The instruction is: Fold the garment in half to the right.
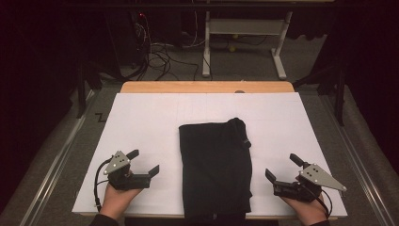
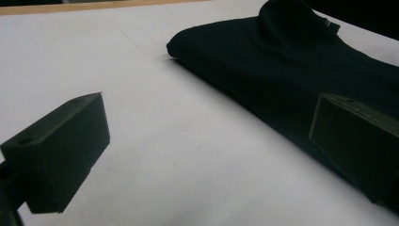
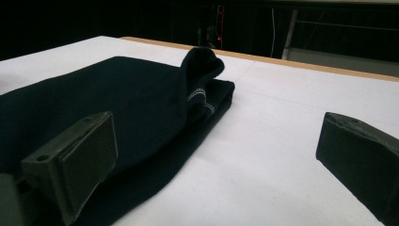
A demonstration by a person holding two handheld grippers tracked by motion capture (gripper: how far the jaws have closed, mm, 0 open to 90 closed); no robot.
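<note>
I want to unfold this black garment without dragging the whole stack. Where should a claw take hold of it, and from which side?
Probably the raised fold at the far right corner of the black garment. It stands up off the flat layers, so jaws could close on it alone. The right claw, open at the garment's right edge, looks best placed to come in from that side.

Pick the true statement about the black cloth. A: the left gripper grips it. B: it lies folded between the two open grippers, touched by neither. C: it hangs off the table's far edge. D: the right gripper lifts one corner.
B: the cloth lies folded on the white sheet, with the left gripper and right gripper open on either side, apart from it.
</note>
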